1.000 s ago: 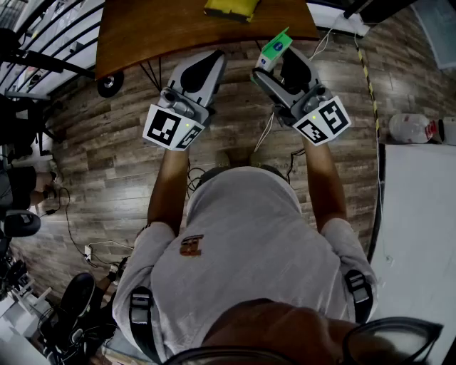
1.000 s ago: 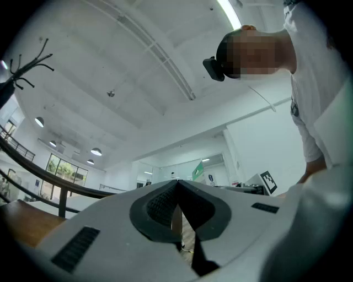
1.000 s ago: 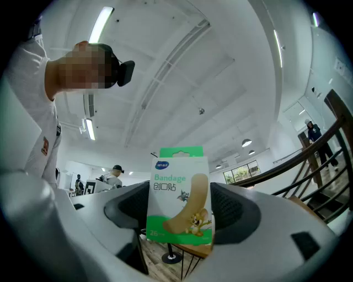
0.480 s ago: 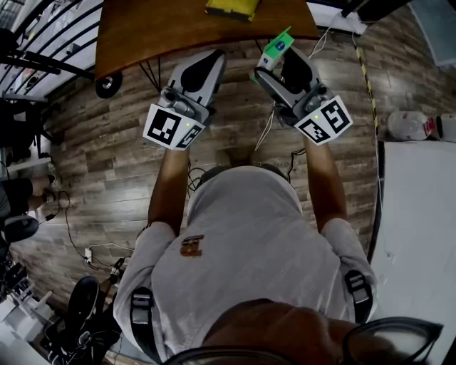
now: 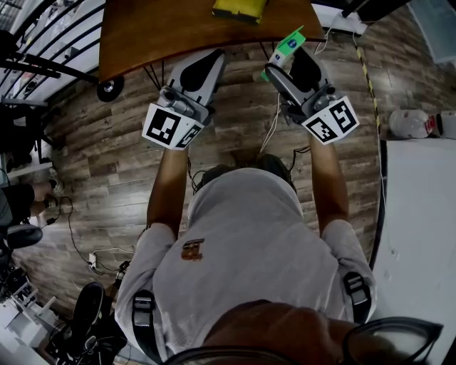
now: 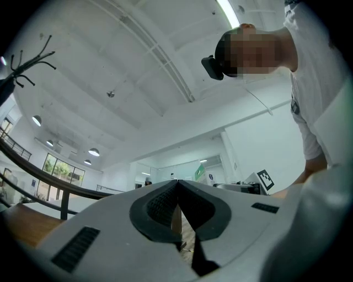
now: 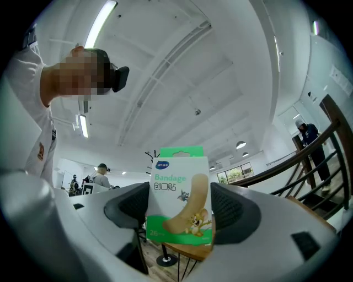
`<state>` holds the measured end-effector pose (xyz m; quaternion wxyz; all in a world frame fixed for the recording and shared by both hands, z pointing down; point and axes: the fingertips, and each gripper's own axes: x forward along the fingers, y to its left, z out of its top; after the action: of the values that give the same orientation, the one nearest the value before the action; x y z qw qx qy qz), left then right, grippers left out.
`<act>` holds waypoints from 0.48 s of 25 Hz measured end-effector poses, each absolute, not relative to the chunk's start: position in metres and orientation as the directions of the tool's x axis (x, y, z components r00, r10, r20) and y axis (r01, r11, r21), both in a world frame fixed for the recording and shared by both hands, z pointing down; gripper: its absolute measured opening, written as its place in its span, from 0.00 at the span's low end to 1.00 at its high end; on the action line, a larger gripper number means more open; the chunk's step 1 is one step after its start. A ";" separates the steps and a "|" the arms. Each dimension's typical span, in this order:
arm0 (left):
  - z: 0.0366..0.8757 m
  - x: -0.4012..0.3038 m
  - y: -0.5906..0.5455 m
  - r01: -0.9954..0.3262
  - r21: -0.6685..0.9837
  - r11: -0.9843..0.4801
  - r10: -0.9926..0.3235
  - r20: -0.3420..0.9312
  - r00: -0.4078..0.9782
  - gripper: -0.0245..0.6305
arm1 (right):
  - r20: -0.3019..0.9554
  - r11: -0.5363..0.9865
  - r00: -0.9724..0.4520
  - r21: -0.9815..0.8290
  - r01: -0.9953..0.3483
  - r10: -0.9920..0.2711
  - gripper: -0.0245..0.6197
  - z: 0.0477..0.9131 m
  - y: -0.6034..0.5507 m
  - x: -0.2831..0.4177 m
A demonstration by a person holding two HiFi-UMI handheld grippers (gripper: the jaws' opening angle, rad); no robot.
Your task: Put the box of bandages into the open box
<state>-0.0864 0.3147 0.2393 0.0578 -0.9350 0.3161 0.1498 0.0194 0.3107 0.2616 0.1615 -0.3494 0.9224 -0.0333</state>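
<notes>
My right gripper [image 5: 287, 53] is shut on a green and white box of bandages [image 5: 288, 45], which sticks out past the jaws just short of the wooden table's front edge. In the right gripper view the bandage box [image 7: 179, 208] stands upright between the two dark pads, its printed face toward the camera. My left gripper [image 5: 203, 68] is shut with nothing in it, jaws meeting in the left gripper view [image 6: 177, 194]. A yellow box [image 5: 239, 8] lies on the table [image 5: 157, 32] at the top edge of the head view; whether it is open cannot be told.
The table stands on a wood-plank floor [image 5: 107, 157] with thin black legs and a round foot [image 5: 112, 87]. Cables [image 5: 271, 135] trail on the floor below the grippers. A white surface [image 5: 420, 235] fills the right side. Black railings [image 5: 35, 43] run at the upper left.
The right gripper with the bandage box has shifted a little right and farther toward the table. The left gripper has stayed put.
</notes>
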 end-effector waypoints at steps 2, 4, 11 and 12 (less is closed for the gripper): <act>0.242 -0.104 0.303 -0.602 -0.011 -0.799 -0.569 -0.315 0.760 0.07 | -0.269 0.744 -0.695 -0.175 -0.646 -0.667 0.55 0.264 0.300 0.005; 0.245 -0.115 0.296 -0.596 -0.008 -0.803 -0.564 -0.314 0.764 0.07 | -0.265 0.736 -0.689 -0.172 -0.655 -0.675 0.55 0.265 0.294 -0.003; 0.248 -0.119 0.268 -0.585 0.009 -0.811 -0.557 -0.318 0.767 0.07 | -0.238 0.725 -0.687 -0.168 -0.668 -0.687 0.55 0.268 0.271 -0.005; 0.249 -0.117 0.263 -0.586 0.008 -0.810 -0.558 -0.319 0.766 0.07 | -0.238 0.726 -0.687 -0.167 -0.667 -0.687 0.55 0.270 0.266 -0.003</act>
<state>-0.1172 0.2627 0.2494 0.0460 -0.9387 0.3046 0.1550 -0.0028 0.2656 0.2695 0.1429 -0.3688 0.9178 -0.0334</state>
